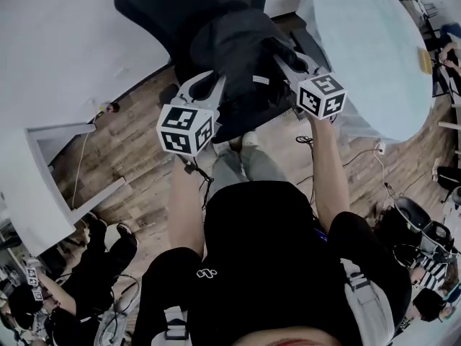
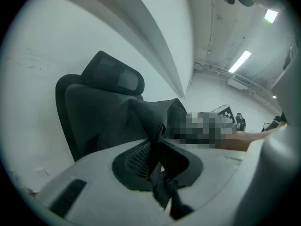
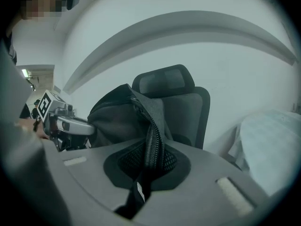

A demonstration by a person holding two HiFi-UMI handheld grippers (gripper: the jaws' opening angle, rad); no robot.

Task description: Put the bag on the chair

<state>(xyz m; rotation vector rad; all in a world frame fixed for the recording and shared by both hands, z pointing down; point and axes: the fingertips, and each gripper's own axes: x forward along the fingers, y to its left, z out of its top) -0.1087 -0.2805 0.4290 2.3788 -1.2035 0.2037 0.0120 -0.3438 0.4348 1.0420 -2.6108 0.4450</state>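
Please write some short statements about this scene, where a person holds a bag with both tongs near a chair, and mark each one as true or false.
1. The left tongs and the right tongs are both shut on the black bag. True.
2. The chair has no headrest. False: a headrest sits on top of its back.
3. The floor is made of wooden planks. True.
4. The pale round table stands at the person's left. False: it is at the person's right.
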